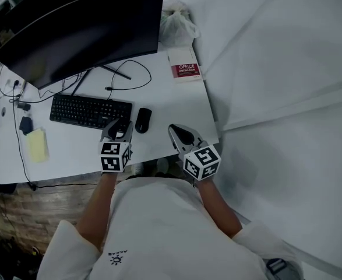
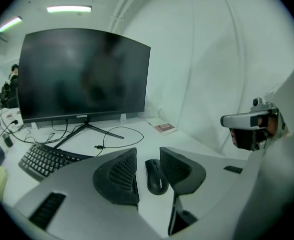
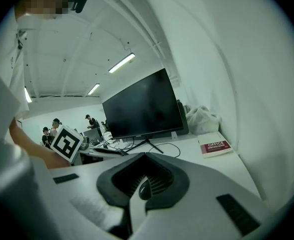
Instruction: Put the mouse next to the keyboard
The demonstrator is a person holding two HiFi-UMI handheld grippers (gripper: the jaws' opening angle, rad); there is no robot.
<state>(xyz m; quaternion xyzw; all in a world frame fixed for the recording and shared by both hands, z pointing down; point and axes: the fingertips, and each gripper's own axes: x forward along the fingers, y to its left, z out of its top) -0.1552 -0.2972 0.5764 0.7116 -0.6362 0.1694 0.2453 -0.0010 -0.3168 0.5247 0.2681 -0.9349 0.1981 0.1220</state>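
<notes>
While the keyboard (image 1: 90, 111) sits at left under the monitor (image 1: 83, 28), with a yellow notepad (image 1: 36, 144) and loose cables (image 1: 130, 74) around it, the left gripper (image 1: 119, 127) hovers off the desk (image 1: 176, 104) just in front of its right end, jaws spread partway, pinching nothing. Mouse (image 1: 143, 120) lies flat just right of the keyboard, lined up with the gap between those jaws but clear of the pads; it reads as placed, task looks done. Right gripper (image 1: 175, 130) is near the front desk edge, tips pressed together, empty, likely parked out of the way. Book (image 1: 185, 70) and plastic bag (image 1: 176, 19) sit well back at the far right; nothing blocks the mouse.
</notes>
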